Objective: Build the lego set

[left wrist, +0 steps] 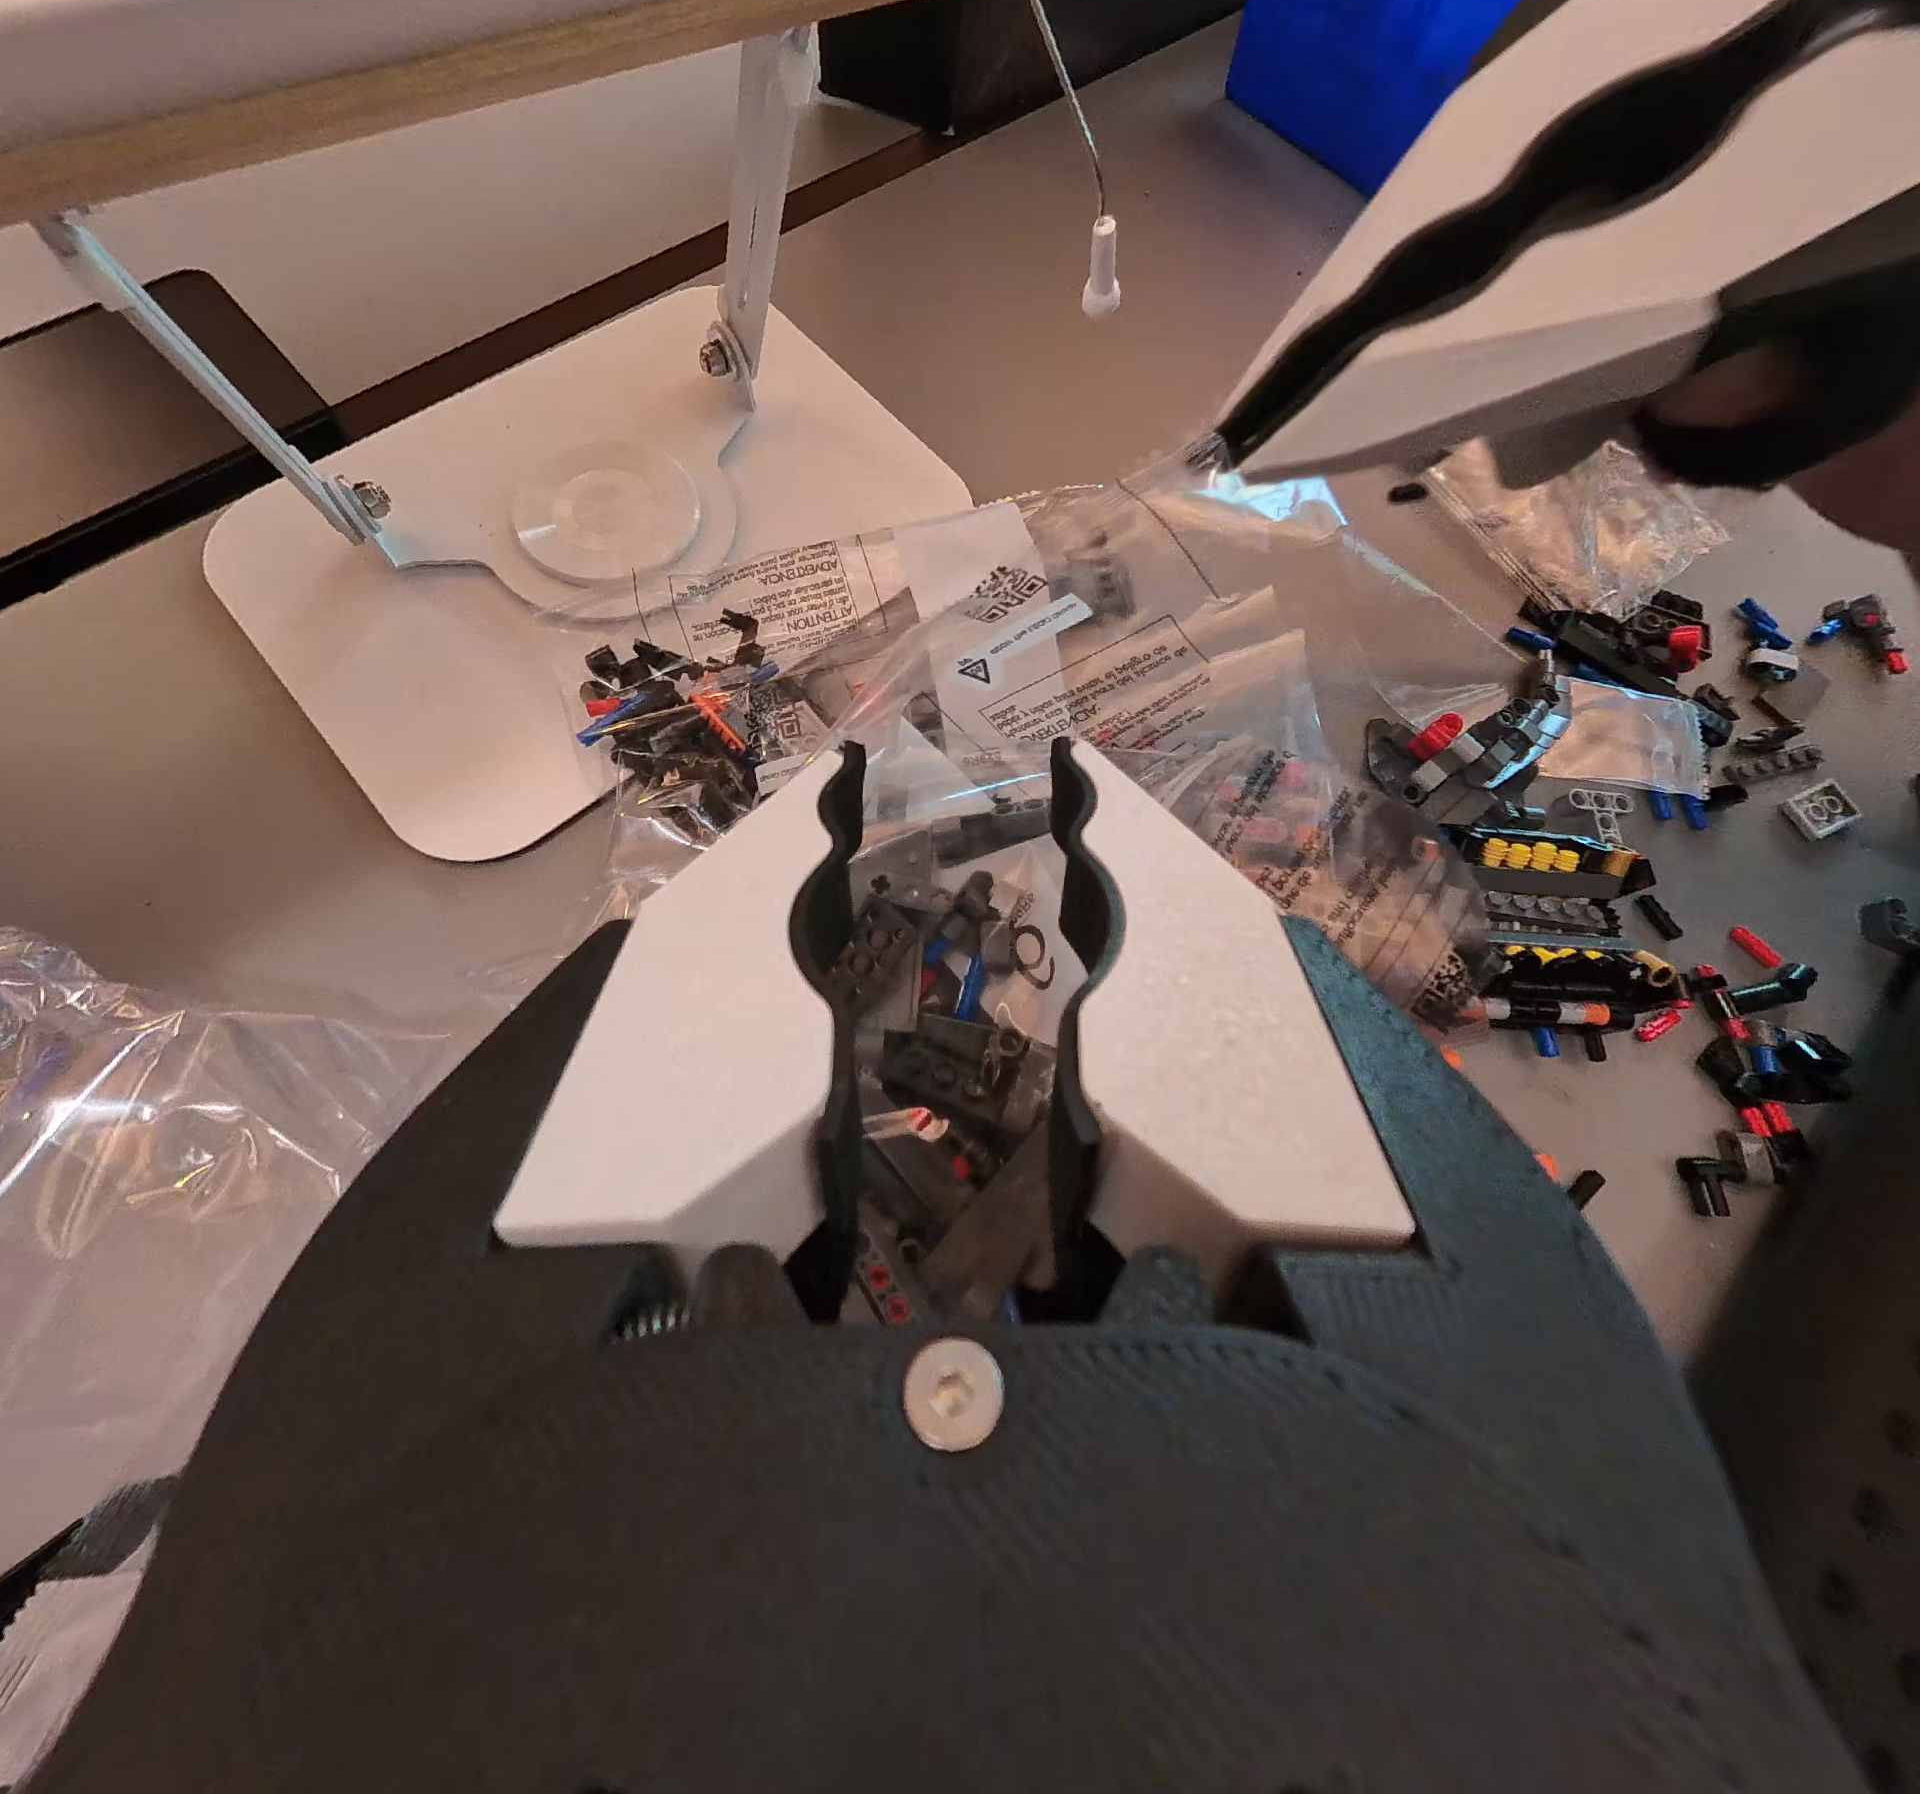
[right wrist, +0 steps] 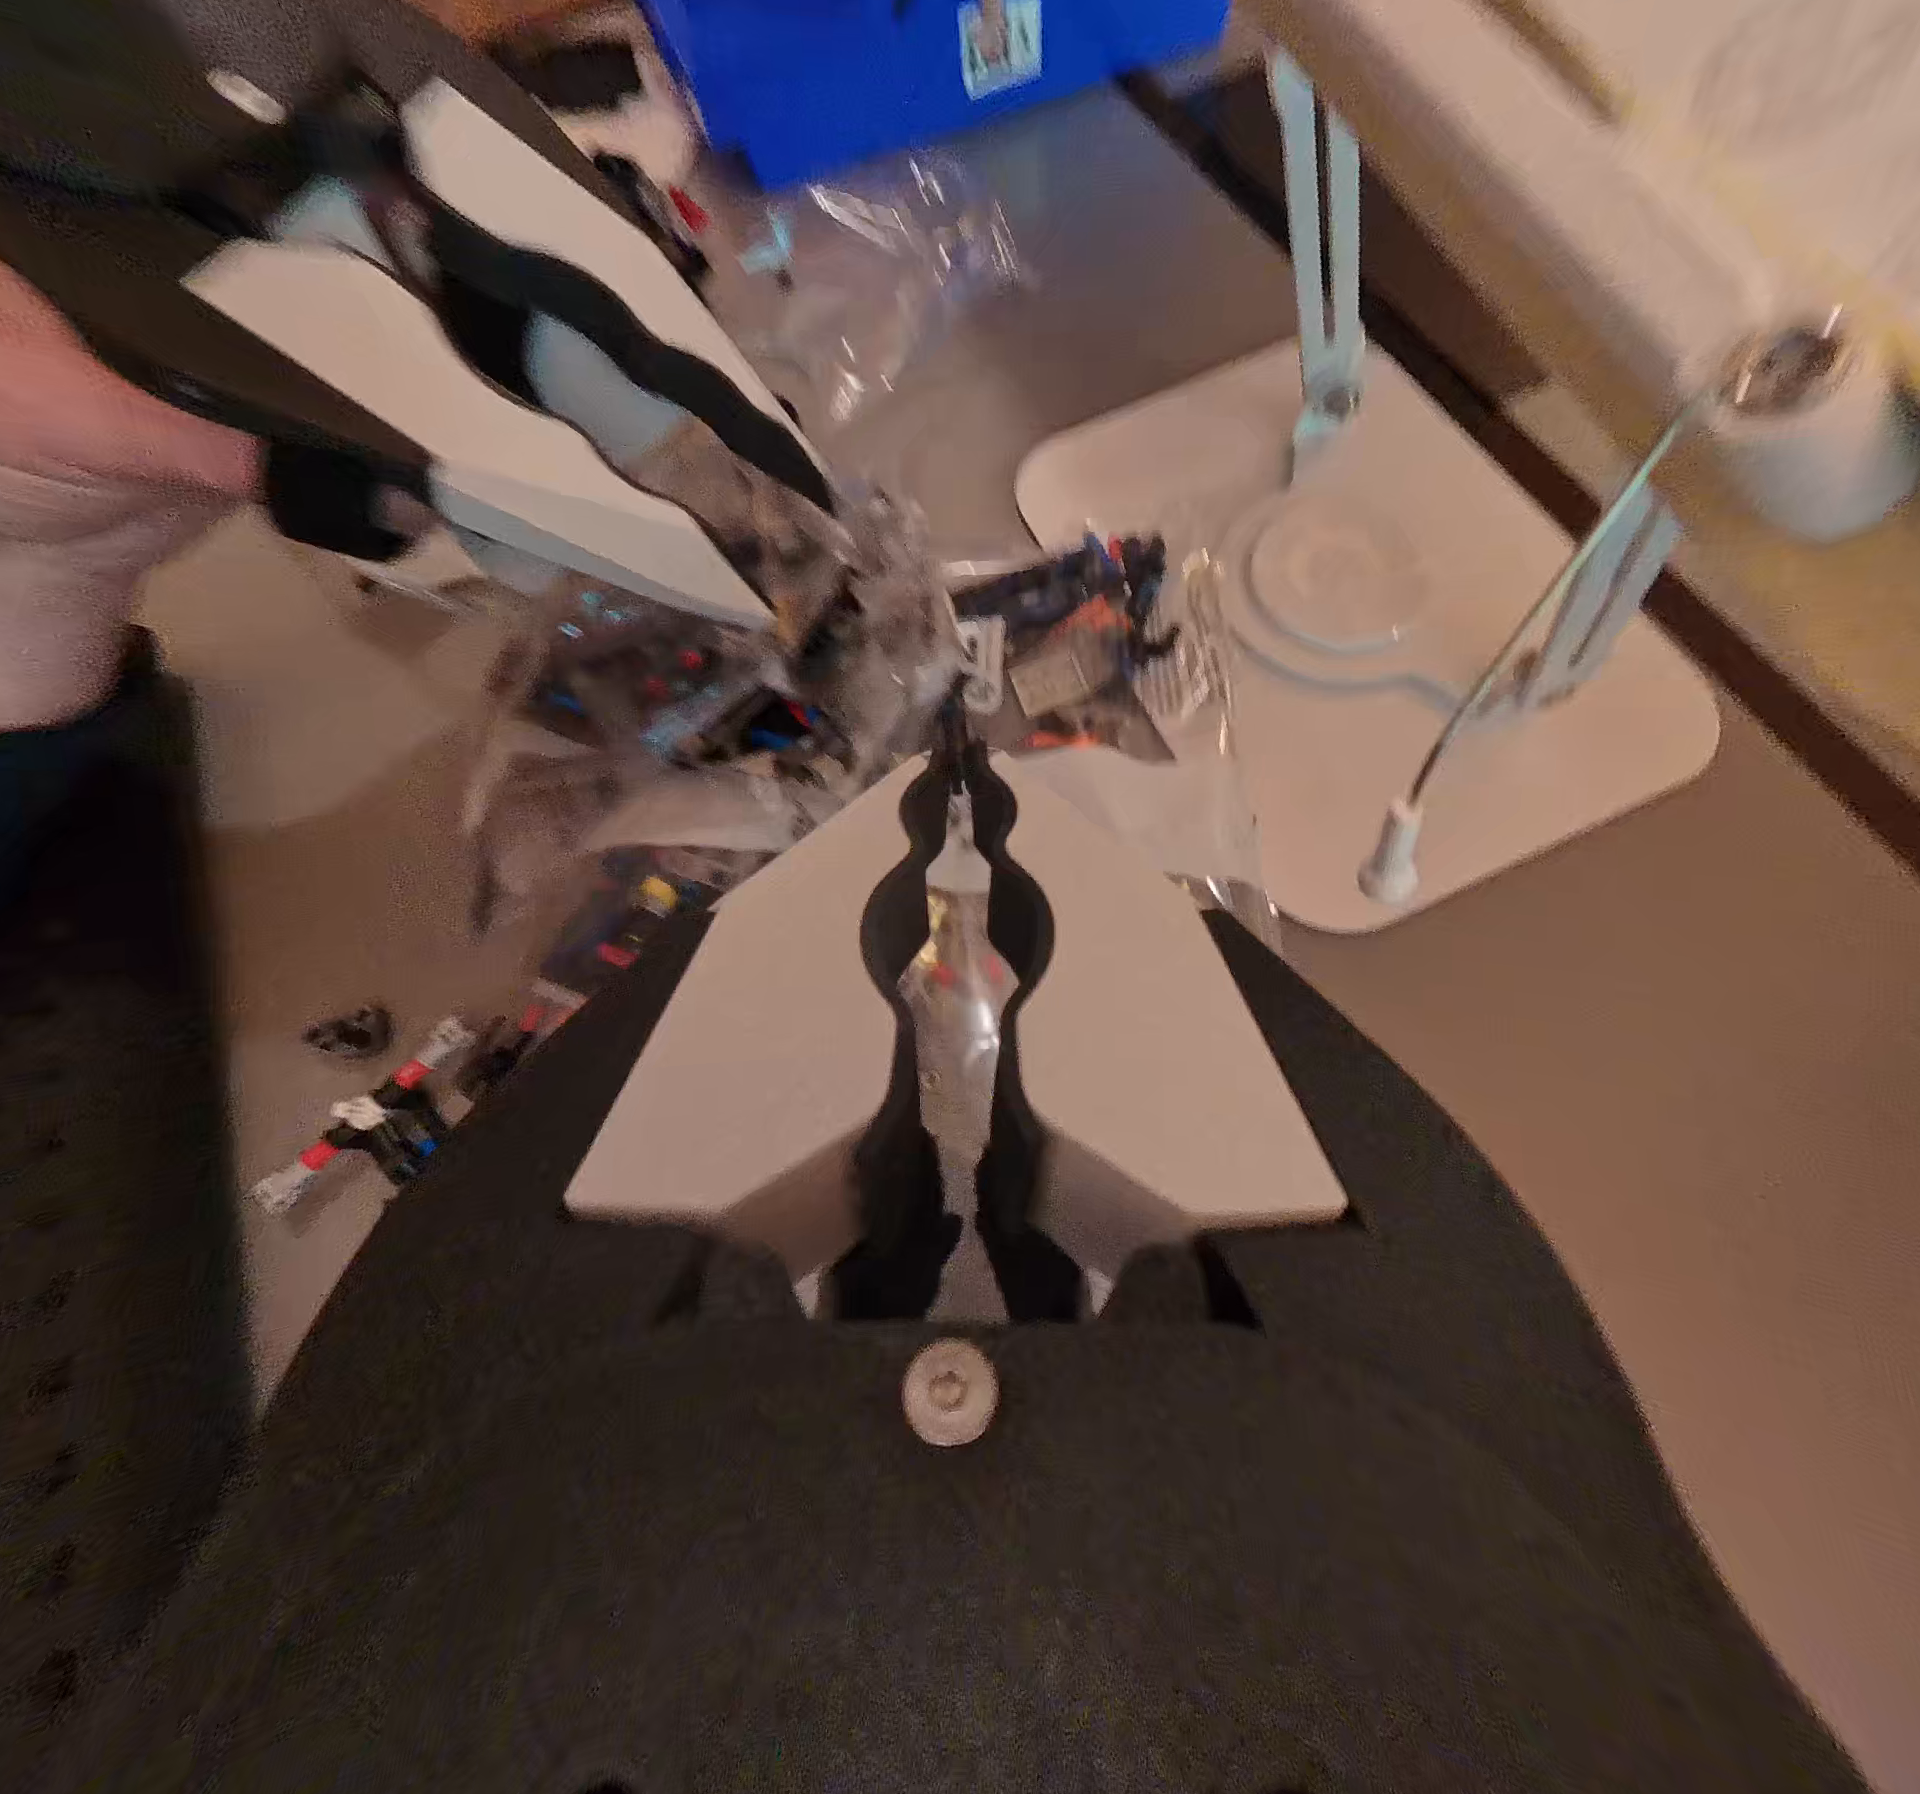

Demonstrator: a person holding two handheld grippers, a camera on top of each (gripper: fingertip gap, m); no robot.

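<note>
My right gripper [right wrist: 956, 768] is shut on the edge of a clear plastic bag [right wrist: 1039, 664] of small Lego parts; this view is blurred. In the left wrist view it [left wrist: 1231, 445] comes in from the upper right and pinches a corner of that bag [left wrist: 1091, 622], lifting it. My left gripper [left wrist: 958, 757] is open, its fingers either side of the lower part of the bag, where dark grey, black and blue pieces [left wrist: 956, 996] show. It also shows in the right wrist view [right wrist: 805, 560], at the upper left. Loose pieces and black-and-yellow sub-assemblies [left wrist: 1538, 861] lie on the table to the right.
A white stand base [left wrist: 416, 622] with metal struts sits behind the bags, under a wooden-edged shelf [left wrist: 520, 51]. A thin cable with a white tip [left wrist: 1099, 290] hangs above it. A blue box [left wrist: 1382, 9] stands at the back right. Crumpled clear plastic [left wrist: 156, 1121] lies at the left. My right fingertips sit around 7 cm from my left ones.
</note>
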